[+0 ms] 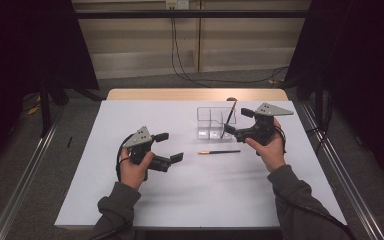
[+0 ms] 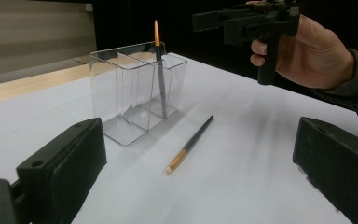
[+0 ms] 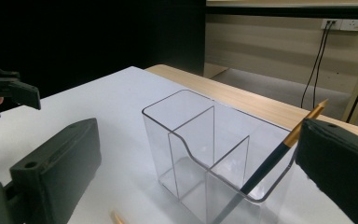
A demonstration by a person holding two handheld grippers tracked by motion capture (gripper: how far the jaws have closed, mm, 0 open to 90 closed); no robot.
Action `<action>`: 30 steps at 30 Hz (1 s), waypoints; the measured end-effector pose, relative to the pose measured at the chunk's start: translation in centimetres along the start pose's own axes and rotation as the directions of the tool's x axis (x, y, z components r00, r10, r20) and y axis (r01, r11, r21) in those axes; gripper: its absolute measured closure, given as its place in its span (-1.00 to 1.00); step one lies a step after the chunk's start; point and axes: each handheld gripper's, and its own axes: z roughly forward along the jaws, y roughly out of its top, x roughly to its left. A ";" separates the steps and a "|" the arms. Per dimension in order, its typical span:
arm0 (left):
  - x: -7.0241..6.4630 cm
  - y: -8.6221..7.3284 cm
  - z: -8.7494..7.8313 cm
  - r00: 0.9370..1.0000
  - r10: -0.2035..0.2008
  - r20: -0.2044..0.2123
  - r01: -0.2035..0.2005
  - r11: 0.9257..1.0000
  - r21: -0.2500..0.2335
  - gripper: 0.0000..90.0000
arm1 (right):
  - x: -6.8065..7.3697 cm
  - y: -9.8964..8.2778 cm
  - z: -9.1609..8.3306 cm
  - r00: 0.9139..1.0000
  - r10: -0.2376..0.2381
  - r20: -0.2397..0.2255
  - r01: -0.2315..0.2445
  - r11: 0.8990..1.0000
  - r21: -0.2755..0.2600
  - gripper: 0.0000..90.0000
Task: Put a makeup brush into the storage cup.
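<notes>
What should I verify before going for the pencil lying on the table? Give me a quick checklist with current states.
1. Loose pencil lies flat on the white table, apart from the holder: ok.
2. Left gripper open, nothing between its jaws: ok.
3. Right gripper open, close beside the clear holder: ok.
4. First pencil stands leaning in a holder compartment: ok.
5. Empty compartments remain in the holder: ok.
6. Right gripper has fully let go of the leaning pencil, which passes close to one jaw: cannot tell.
</notes>
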 end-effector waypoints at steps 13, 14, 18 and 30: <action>-0.3 0.3 -0.3 1.000 -0.004 -0.011 0.003 1.000 -0.007 -0.95 | 0.5 -0.4 0.2 0.999 -0.017 -0.036 0.018 0.999 0.041 -0.99; -0.3 0.4 -0.2 1.000 0.003 -0.010 -0.003 1.000 -0.005 -0.95 | 0.6 -0.4 0.2 0.999 -0.018 -0.043 0.020 0.999 0.042 -0.99; -0.5 0.5 0.1 1.000 0.001 -0.003 -0.001 1.000 -0.010 -0.95 | 0.8 -0.4 0.2 0.999 -0.028 -0.044 0.030 0.998 0.053 -1.00; -0.5 0.5 0.7 1.000 0.004 0.001 -0.004 1.000 -0.002 -0.95 | 0.4 -0.7 -0.5 0.999 -0.026 -0.040 0.029 0.996 0.085 -1.00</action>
